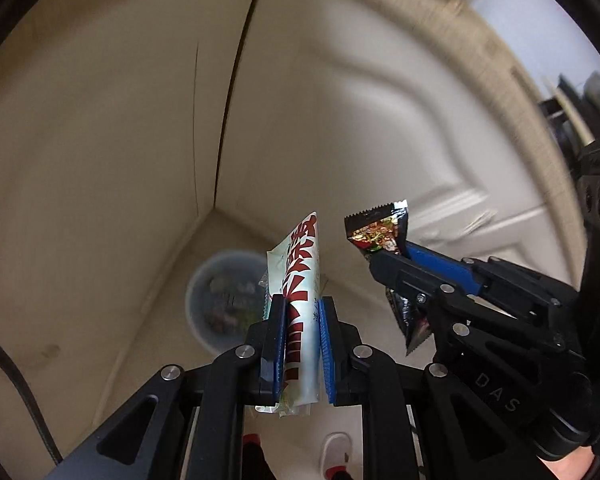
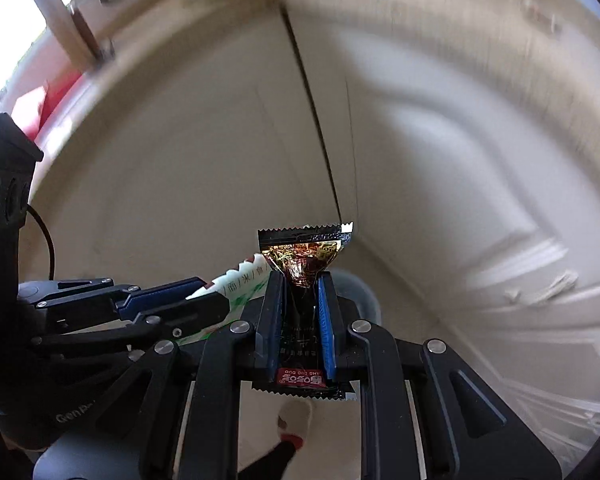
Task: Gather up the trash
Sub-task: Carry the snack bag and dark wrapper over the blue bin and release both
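My left gripper (image 1: 302,304) is shut on a white wrapper with red characters (image 1: 298,268), which sticks up between the blue pads. Beside it on the right, my right gripper (image 1: 388,254) pinches a dark foil wrapper (image 1: 378,232). In the right wrist view the right gripper (image 2: 302,280) is shut on that dark wrapper (image 2: 306,254), and the left gripper (image 2: 220,294) holds the white wrapper (image 2: 242,280) at the left. A grey-blue trash bin (image 1: 224,300) with several scraps inside stands on the floor in the corner, below and left of the white wrapper. Its rim (image 2: 364,296) peeks out behind the right fingers.
Cream cabinet panels (image 1: 120,128) and a moulded door (image 1: 380,120) meet in a corner behind the bin. A black cable (image 1: 16,380) runs down the left. The person's slippered feet (image 1: 336,456) stand on the pale floor below the grippers.
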`<state>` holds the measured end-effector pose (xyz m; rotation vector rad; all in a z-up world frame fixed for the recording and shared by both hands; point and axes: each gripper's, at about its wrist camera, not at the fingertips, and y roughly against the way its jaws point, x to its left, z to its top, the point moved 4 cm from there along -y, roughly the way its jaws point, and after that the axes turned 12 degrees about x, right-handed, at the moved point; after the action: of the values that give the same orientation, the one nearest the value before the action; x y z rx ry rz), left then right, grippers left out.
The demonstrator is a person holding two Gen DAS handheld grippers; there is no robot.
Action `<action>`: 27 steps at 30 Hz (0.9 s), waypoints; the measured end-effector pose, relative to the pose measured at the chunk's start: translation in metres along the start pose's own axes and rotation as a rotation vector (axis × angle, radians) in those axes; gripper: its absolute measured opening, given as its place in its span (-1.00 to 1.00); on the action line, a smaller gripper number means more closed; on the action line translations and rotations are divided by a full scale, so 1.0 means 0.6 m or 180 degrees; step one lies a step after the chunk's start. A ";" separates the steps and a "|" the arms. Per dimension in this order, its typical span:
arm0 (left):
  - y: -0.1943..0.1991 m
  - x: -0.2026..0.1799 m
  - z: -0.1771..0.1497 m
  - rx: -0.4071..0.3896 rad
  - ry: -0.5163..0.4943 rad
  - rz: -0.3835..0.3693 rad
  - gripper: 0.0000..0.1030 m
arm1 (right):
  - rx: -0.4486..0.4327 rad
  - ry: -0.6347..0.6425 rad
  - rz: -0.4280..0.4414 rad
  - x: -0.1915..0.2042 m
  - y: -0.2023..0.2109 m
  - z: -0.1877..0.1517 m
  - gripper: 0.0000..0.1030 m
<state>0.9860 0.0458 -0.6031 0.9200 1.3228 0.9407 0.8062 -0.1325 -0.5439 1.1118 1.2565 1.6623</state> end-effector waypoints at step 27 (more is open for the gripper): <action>-0.146 0.068 0.015 0.0261 0.0394 0.0329 0.01 | 0.0515 -0.0356 0.0254 -0.080 -0.219 -0.066 -0.23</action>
<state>0.9985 0.0528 -0.6990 1.0144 1.4384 1.0431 0.7934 -0.1593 -0.6863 1.3496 1.3074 1.5543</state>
